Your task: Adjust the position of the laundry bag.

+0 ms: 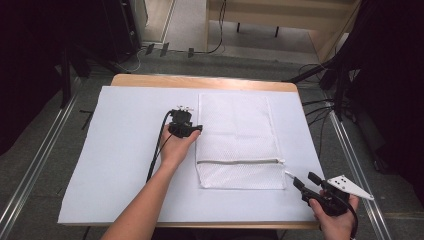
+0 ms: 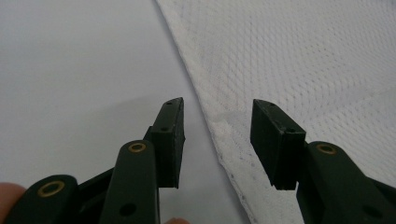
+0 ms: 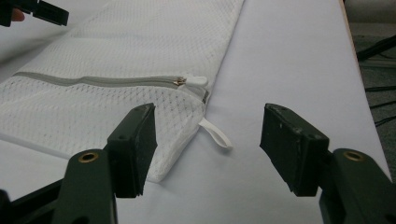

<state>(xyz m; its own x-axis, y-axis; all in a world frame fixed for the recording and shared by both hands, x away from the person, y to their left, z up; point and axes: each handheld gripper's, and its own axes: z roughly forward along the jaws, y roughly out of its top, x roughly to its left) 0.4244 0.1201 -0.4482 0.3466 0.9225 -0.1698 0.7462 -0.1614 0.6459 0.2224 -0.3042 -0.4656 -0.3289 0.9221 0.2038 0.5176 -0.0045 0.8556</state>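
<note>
Both black two-jaw grippers were spread apart and clamped nothing. Left gripper point(image 1: 192, 129) sat low at the left long edge of the white rectangular mesh laundry bag point(image 1: 237, 135), above the zipper line; in the left gripper view point(image 2: 217, 135) its jaws straddled that hemmed edge, one over the bag, the other over the bare white sheet point(image 1: 125, 150). Contact between jaws and mesh could not be determined. Right gripper point(image 1: 306, 181) was held off the bag's near right corner, jaws aimed at it; in the right gripper view point(image 3: 205, 140) the corner lay between and just beyond the jaws, untouched.

Bag lay flat near the middle of the white sheet covering the wooden table point(image 1: 200, 80), long axis running away from the person. Grey zipper point(image 1: 237, 161) crossed the bag toward its near end, closed, with its pull point(image 3: 194, 80) at the right edge. Small white loop point(image 3: 215, 134) projected from the right edge below the pull, resting on the sheet.
</note>
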